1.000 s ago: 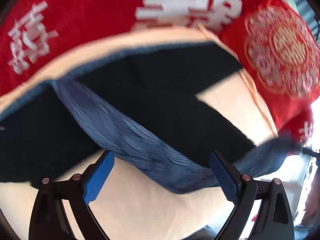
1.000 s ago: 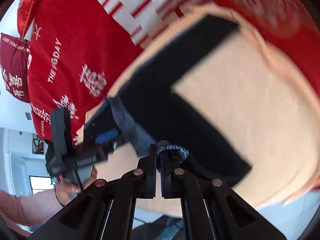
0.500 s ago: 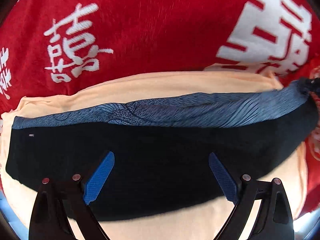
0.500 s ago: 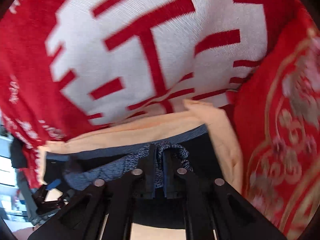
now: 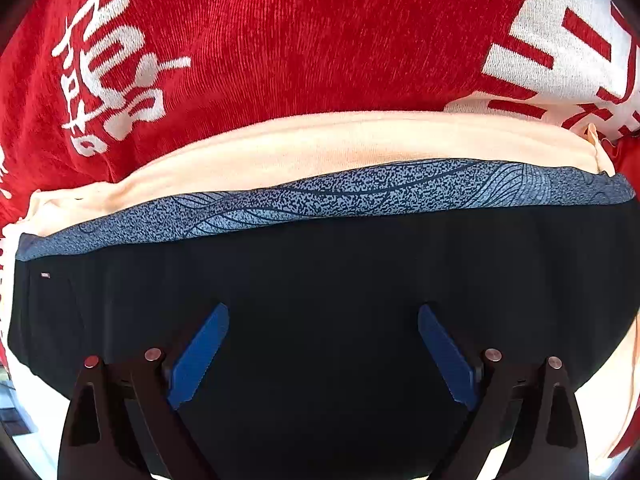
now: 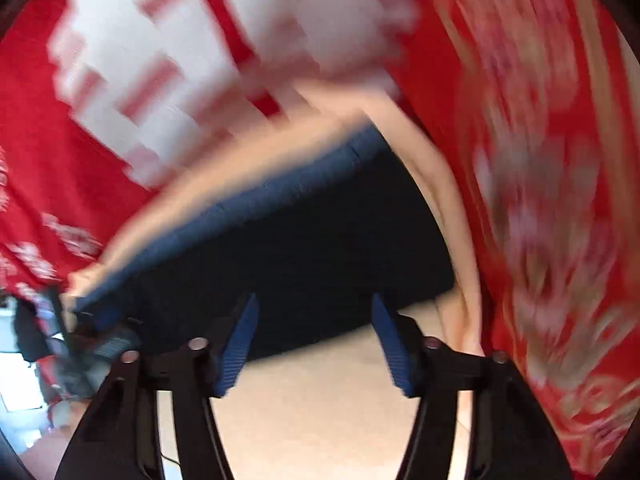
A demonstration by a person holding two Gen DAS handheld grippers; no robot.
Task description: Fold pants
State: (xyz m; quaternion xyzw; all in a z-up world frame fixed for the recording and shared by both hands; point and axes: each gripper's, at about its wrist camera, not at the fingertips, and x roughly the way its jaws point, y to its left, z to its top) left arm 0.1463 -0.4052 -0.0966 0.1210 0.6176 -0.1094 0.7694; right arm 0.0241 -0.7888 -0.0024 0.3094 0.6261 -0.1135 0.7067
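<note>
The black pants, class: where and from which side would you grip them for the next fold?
Probably the patterned blue waistband of the black pants: it lies flat, an exposed straight edge along the far side on the peach cloth. Come down from above at its two ends.

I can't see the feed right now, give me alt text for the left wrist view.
Black pants lie folded flat on a peach cloth, their blue patterned waistband running along the far edge. The left gripper hovers over them, jaws open and empty. A red blanket with white characters fills the background.
</note>
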